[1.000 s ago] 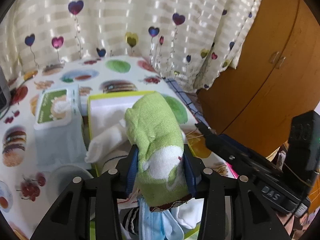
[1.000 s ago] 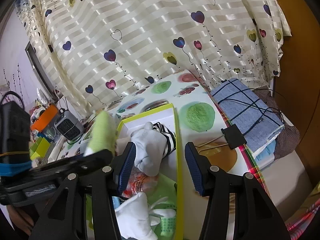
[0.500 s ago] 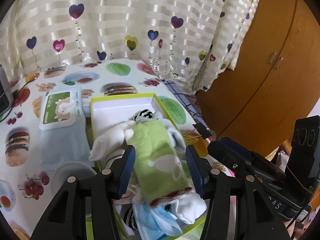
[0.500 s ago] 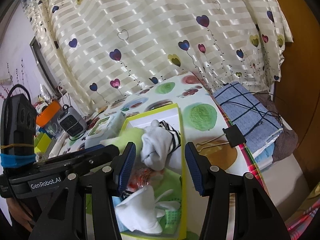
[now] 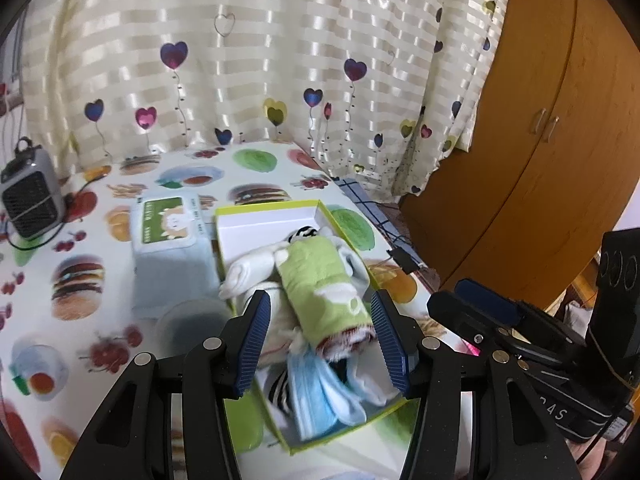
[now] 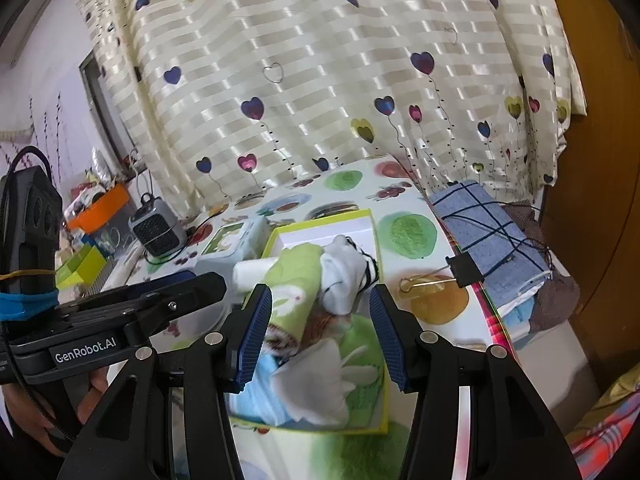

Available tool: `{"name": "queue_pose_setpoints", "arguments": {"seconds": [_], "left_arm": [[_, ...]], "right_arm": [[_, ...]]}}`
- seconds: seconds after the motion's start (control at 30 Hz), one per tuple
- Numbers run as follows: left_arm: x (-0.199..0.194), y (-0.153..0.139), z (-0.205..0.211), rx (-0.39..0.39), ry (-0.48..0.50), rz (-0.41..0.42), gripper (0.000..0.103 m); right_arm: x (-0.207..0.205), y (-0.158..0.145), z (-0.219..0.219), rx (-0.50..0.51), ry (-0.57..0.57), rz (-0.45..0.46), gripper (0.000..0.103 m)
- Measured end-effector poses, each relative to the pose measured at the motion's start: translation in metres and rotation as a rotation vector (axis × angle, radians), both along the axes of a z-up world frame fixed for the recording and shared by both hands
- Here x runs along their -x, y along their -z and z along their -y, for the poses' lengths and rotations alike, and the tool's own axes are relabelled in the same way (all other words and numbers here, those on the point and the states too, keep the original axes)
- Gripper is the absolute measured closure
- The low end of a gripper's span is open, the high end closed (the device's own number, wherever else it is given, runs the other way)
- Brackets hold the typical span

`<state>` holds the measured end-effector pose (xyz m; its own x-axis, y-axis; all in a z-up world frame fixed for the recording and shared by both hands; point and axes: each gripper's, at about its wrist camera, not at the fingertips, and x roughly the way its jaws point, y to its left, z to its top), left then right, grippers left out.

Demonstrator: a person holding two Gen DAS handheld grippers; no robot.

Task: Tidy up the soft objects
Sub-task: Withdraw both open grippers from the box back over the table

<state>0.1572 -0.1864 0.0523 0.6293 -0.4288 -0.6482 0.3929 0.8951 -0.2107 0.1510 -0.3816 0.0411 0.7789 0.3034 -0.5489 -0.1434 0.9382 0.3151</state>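
Note:
A rolled green towel (image 5: 322,286) with a white animal print lies in the lime-edged box (image 5: 264,211), on top of white socks (image 5: 250,270), a striped sock (image 5: 303,234) and a light blue cloth (image 5: 316,388). My left gripper (image 5: 322,340) hovers above the box, open, its blue pads clear of the towel. My right gripper (image 6: 318,336) is open too, above the same box (image 6: 376,240), with nothing between its pads. From the right wrist the green towel (image 6: 294,276) lies beside a white sock (image 6: 340,280).
A pack of wet wipes (image 5: 168,224) lies left of the box on the food-print tablecloth (image 5: 76,280). A small grey heater (image 5: 30,200) stands far left. A binder clip (image 6: 464,268) and a blue checked cloth (image 6: 480,232) lie to the right. Heart-print curtain and wooden wardrobe (image 5: 540,140) behind.
My left gripper opened and let the green towel drop into the box, then drew back and up. My right gripper also drew back and up, staying open.

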Motion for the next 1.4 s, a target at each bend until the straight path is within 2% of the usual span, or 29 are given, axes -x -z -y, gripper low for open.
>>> {"name": "queue_pose_setpoints", "arguments": {"seconds": [0.37,0.67,1.4], "left_arm": [[0.041,-0.006,-0.027,-0.019,-0.043,0.043,0.051],[0.069,0.003,-0.053,-0.029,-0.097,0.043,0.051],[0.109,0.013,-0.078,-0.066,-0.166,0.045,0.051]], "right_arm": [[0.033,-0.013,-0.030,0.085,-0.047,0.017,0.051],[0.053,-0.012,-0.051,0.142,-0.076,0.006,0.051],[0.085,-0.009,-0.087,0.194,-0.152,0.002,0.051]]}}
